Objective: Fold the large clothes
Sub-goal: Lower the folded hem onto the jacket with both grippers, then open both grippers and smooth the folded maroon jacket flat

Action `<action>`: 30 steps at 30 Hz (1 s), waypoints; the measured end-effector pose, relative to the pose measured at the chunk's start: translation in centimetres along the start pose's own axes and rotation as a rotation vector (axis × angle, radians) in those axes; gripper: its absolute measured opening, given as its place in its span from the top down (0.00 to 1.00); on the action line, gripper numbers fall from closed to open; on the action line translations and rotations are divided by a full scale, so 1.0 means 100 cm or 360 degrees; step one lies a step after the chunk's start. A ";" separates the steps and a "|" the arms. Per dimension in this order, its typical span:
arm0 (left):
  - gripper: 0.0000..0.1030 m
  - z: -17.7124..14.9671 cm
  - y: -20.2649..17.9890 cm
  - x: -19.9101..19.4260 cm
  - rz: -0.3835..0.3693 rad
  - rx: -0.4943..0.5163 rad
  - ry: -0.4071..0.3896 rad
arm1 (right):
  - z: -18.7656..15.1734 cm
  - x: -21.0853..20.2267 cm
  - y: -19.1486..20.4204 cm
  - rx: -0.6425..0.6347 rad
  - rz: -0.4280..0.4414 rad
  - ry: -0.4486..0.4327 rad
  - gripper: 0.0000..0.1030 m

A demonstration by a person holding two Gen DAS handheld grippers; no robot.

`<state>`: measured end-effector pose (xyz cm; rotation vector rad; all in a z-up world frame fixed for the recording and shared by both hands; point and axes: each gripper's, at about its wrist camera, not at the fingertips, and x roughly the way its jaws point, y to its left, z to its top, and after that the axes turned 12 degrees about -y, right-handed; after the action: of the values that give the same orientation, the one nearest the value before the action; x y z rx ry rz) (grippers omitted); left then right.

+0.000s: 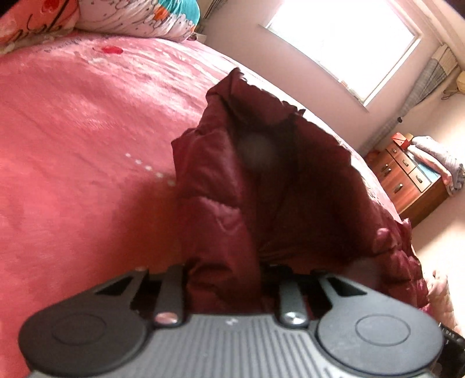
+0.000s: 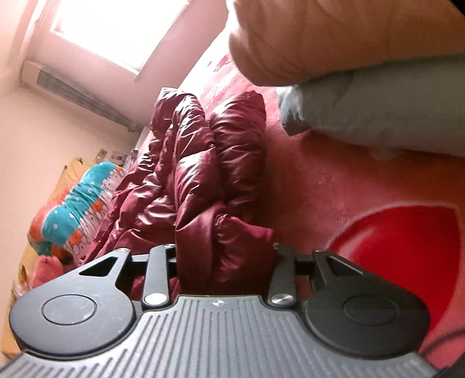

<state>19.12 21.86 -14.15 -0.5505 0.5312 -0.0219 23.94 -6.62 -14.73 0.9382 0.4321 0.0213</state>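
Observation:
A dark red puffer jacket (image 1: 232, 186) lies on a pink bedspread (image 1: 72, 139). My left gripper (image 1: 229, 279) is shut on a bunched part of the jacket, which rises in front of the camera and hides the fingertips. In the right wrist view the same jacket (image 2: 203, 162) stretches away over the bed. My right gripper (image 2: 226, 256) is shut on another puffy fold of it, and the fabric covers its fingertips too.
Patterned pillows (image 1: 130, 14) lie at the head of the bed. A wooden dresser (image 1: 407, 180) stands by the wall under a window (image 1: 343, 43). A grey sleeve and a hand (image 2: 377, 110) hang over the bed in the right wrist view. A radiator (image 2: 78, 93) sits below the window.

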 end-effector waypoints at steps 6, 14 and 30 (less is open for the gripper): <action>0.82 -0.006 0.005 -0.048 0.0020 -0.0032 0.0053 | -0.012 -0.035 0.025 -0.0078 -0.0057 0.0042 0.63; 0.81 -0.035 0.014 -0.120 0.0054 -0.0036 0.0190 | -0.041 -0.124 0.023 -0.0126 -0.0135 0.0116 0.62; 0.45 -0.017 -0.015 -0.188 0.0176 0.0413 -0.0129 | -0.035 -0.170 0.046 -0.0410 -0.0351 -0.0217 0.09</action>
<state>2.18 22.75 -5.74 -0.2672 0.4705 0.0363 7.87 -4.56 -6.98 0.6306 0.3937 -0.1833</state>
